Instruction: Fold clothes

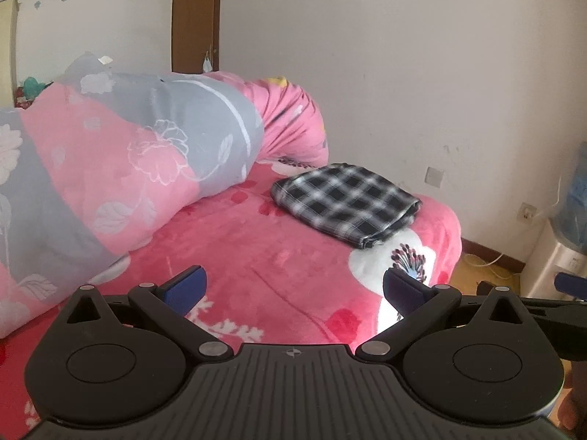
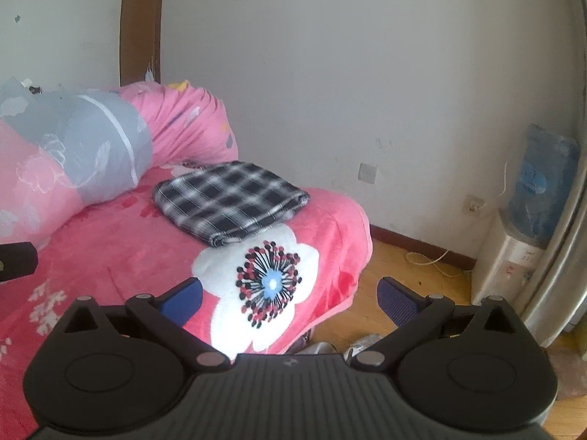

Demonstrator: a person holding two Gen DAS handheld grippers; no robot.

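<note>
Both grippers (image 1: 293, 288) (image 2: 290, 299) spread, above bed (image 1: 279, 267)

White scuffed wall (image 2: 330, 91); wood floor (image 2: 403, 286); pink floral bed (image 1: 275, 275); water dispenser (image 2: 513, 256) in corner.

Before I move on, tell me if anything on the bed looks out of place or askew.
Nothing much stands out. The checked cloth lies folded flat on the pink blanket near the bed's corner, set at an angle to the edge. Both the left gripper and right gripper are open and empty.
</note>
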